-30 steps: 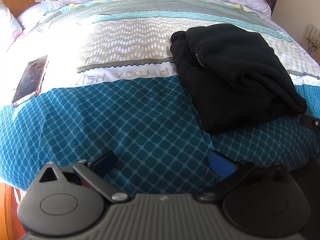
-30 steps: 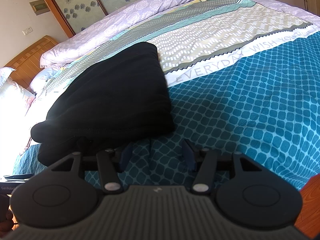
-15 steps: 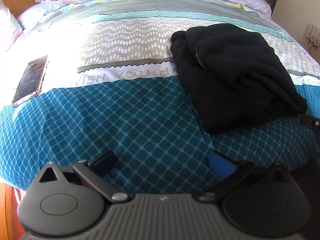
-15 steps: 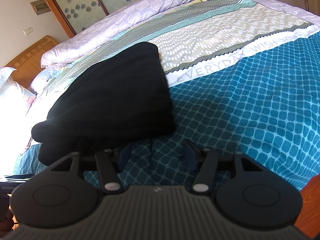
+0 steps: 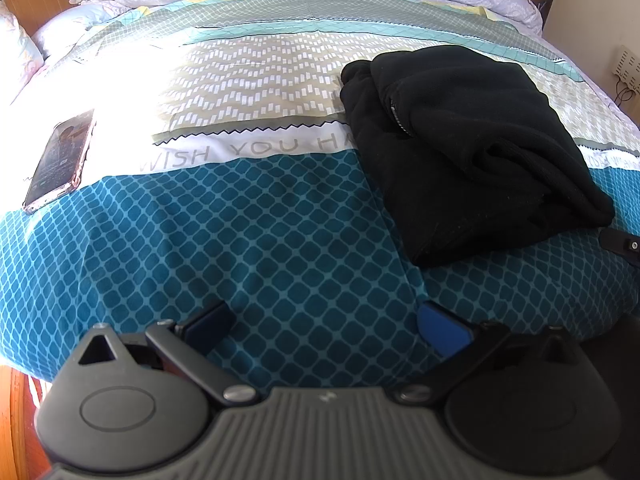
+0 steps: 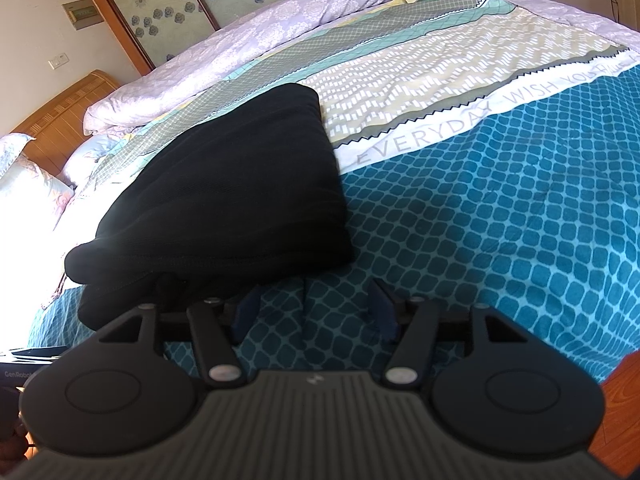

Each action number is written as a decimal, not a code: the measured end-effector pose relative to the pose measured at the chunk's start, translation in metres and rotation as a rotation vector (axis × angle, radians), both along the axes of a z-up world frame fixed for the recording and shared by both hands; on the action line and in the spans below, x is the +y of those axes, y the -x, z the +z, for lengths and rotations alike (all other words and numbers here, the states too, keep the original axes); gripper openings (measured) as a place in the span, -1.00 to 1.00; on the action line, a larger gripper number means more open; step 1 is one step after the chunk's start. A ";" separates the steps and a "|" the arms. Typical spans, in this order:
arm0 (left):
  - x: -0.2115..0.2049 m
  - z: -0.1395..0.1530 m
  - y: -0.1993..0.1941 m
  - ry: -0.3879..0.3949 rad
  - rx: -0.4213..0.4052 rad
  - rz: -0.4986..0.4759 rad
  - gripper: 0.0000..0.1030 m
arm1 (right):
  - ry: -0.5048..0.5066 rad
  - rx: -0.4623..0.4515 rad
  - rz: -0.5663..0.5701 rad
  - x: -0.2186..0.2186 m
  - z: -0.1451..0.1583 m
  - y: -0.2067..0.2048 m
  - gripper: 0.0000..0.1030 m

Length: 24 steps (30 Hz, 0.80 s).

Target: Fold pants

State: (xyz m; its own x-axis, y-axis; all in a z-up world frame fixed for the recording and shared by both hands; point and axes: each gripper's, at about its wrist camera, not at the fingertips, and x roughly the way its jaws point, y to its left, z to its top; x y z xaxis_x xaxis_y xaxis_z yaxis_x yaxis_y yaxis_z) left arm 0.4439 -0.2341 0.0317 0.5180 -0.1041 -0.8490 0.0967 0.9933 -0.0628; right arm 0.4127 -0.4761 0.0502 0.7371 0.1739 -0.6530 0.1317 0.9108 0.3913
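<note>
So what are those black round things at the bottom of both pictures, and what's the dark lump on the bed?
Those belong to two grabbing tools that a person holds, one in each hand. Each has a camera looking along its two fingers, so each picture is taken from one tool.

One picture comes from the left hand-held gripper. Its fingers are spread apart with nothing between them.

The other comes from the right hand-held gripper. Its jaws have just been opening, and they hold nothing either.

The dark lump is a pair of black fleece pants, already folded into a bundle. It lies on the bed's blue and white patterned cover. A phone in a pink case lies far to the left.
</note>
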 end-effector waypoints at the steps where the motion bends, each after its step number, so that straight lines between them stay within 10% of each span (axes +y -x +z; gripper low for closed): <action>1: 0.000 0.000 0.000 0.000 0.000 0.000 1.00 | 0.000 0.000 0.000 0.001 0.000 0.000 0.22; 24: 0.000 -0.002 -0.001 -0.012 -0.002 -0.016 1.00 | -0.013 -0.022 0.051 -0.007 -0.004 -0.001 0.50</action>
State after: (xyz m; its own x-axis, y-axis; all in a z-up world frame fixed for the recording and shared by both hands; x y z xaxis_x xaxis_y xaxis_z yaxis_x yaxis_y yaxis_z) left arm 0.4452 -0.2340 0.0295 0.5184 -0.1021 -0.8490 0.1122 0.9924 -0.0508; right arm 0.4142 -0.4827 0.0462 0.7414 0.2198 -0.6341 0.0763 0.9111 0.4051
